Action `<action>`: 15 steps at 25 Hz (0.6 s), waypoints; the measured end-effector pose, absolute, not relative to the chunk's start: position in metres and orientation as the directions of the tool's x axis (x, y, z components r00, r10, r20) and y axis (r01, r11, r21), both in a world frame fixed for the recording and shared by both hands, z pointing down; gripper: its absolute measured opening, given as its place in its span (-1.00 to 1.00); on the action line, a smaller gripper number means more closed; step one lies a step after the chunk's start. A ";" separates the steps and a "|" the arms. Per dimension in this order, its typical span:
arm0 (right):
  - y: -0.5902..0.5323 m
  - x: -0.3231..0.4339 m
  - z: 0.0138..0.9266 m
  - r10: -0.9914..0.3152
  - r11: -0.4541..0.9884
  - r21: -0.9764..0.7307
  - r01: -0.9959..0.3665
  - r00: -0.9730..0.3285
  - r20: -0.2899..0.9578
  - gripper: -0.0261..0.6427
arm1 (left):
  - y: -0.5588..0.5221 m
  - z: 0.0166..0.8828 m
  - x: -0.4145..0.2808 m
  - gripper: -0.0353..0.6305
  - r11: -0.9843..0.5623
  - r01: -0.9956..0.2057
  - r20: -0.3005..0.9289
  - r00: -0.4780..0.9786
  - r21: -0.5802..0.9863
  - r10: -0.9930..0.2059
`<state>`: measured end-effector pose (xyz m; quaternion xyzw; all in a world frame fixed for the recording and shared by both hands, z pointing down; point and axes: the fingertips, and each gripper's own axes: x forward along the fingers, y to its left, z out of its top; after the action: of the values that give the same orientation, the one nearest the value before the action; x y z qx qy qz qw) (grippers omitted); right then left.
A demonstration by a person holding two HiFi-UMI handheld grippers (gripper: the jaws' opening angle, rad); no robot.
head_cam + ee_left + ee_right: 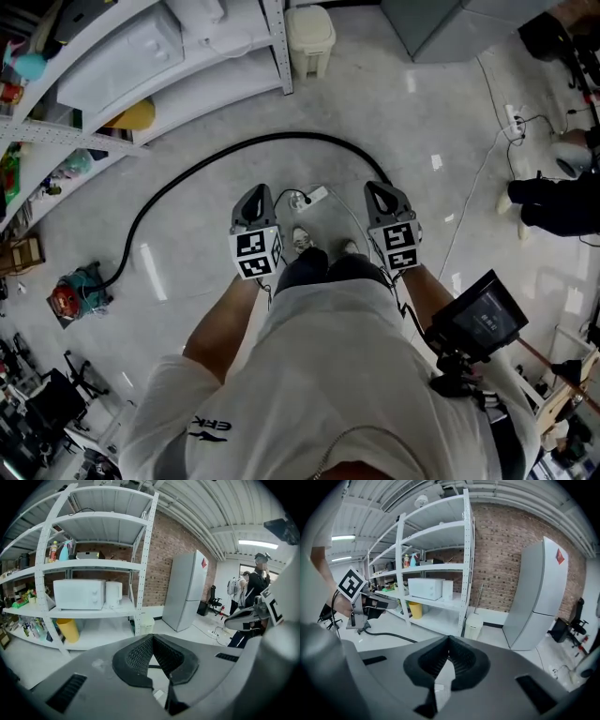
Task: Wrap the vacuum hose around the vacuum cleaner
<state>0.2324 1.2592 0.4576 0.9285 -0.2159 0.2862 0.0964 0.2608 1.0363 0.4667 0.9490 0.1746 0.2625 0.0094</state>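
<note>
Black flexible vacuum hose [246,142] arcs across the floor ahead, ungripped. Our left gripper [256,193] and right gripper [382,189] have jaws pressed together, empty. Stepping in, we risk snagging the white power strip [316,195].

We look steeply down from the head onto the floor [169,244]. From the left hand-held gripper [256,195] and right hand-held gripper [382,190] we face outward, near level, both catching the shelf rack [140,564] and fridge [185,590].
</note>
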 end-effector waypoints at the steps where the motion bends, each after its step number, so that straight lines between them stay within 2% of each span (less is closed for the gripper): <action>1: 1.259 0.240 0.461 -0.347 -0.885 0.058 -0.462 0.737 0.580 -0.92 | 1.036 0.470 0.267 -0.88 -0.939 0.324 0.500 0.798 0.113 0.335; 7: 1.266 0.294 0.501 -0.377 -0.843 0.076 -0.532 0.687 0.621 -0.92 | 1.041 0.500 0.311 -0.88 -0.954 0.279 0.545 0.785 0.112 0.294; 15: 1.283 0.367 0.599 -0.404 -0.812 0.031 -0.582 0.601 0.690 -0.92 | 1.053 0.579 0.372 -0.88 -0.973 0.213 0.617 0.755 0.090 0.222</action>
<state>0.3666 1.2830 0.5987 0.8855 -0.2785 0.3495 0.1276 0.3717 1.0533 0.5791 0.9367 0.1162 0.3302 0.0071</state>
